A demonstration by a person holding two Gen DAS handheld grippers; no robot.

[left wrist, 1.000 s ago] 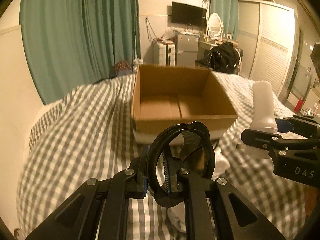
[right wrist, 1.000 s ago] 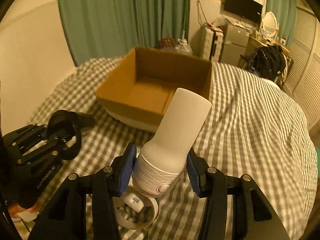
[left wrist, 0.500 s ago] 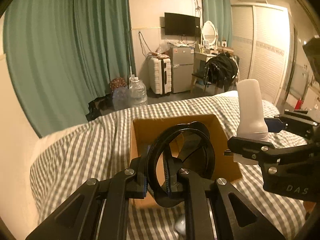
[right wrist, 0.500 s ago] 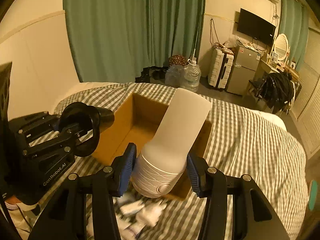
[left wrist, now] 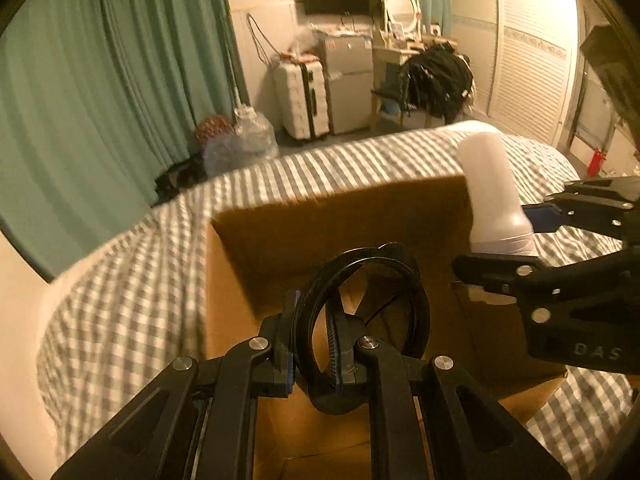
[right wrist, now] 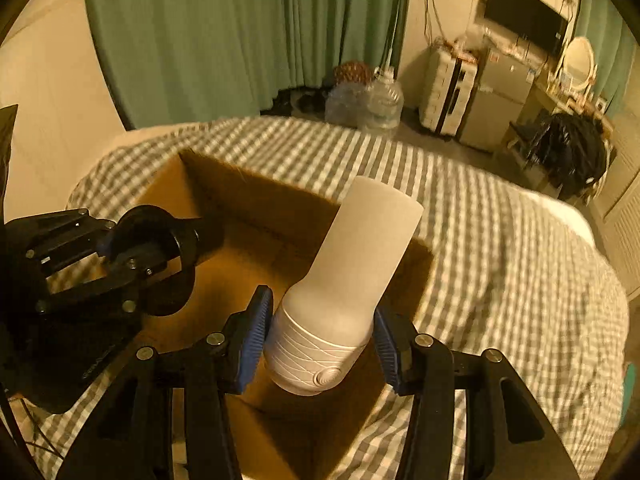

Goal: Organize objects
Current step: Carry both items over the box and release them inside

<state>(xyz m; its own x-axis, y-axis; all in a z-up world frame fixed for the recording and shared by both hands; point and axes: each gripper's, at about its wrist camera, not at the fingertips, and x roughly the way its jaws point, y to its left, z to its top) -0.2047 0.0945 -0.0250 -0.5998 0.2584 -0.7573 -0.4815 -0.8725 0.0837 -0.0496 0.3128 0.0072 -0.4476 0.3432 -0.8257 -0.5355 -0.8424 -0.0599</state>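
Note:
An open cardboard box (left wrist: 248,248) (right wrist: 224,184) sits on the checked bed. My left gripper (left wrist: 316,344) is shut on a black ring-shaped object (left wrist: 384,280) and holds it above the box's inside; both show at the left of the right wrist view (right wrist: 152,248). My right gripper (right wrist: 320,332) is shut on a white bottle-shaped object (right wrist: 360,256) with a patterned base, held above the box. In the left wrist view the white object (left wrist: 492,200) and right gripper (left wrist: 560,264) are at the right.
The grey-and-white checked bedcover (right wrist: 500,248) surrounds the box. Green curtains (left wrist: 100,80) hang behind. Water jugs (right wrist: 372,100), a white suitcase (left wrist: 300,96), a small fridge and a chair with black clothes (left wrist: 436,76) stand on the floor beyond the bed.
Both grippers have moved forward and down with their objects, from short of the box to above its inside. The box now fills the lower part of both views.

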